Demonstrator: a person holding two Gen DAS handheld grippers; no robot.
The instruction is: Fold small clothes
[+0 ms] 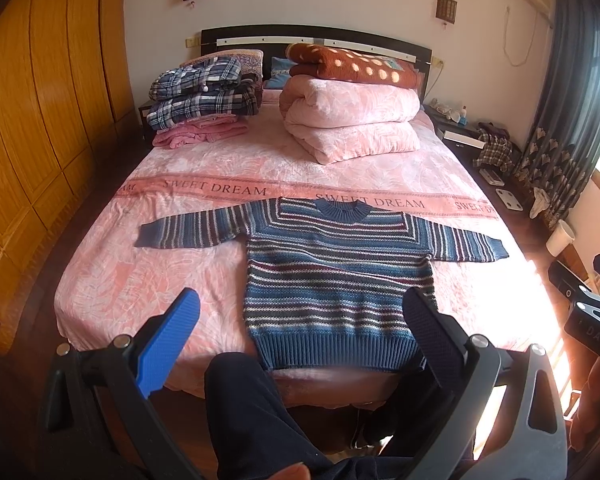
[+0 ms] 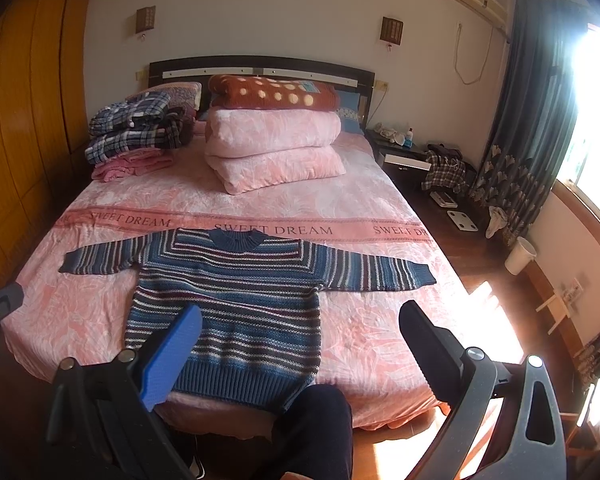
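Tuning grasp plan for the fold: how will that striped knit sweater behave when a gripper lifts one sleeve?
Probably floppy: the striped sweater lies flat with both sleeves spread, so a pinched cuff would likely drape. The chunky ribbed knit suggests some weight and stretch. It may drag rather than slide on the plush pink bedspread. Both grippers, left and right, are open, holding nothing.

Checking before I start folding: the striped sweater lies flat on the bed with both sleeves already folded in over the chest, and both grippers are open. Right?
Not quite. The sweater lies flat on the bed, but both sleeves are spread straight out sideways, as the left wrist view shows. Both the left gripper and the right gripper are open.
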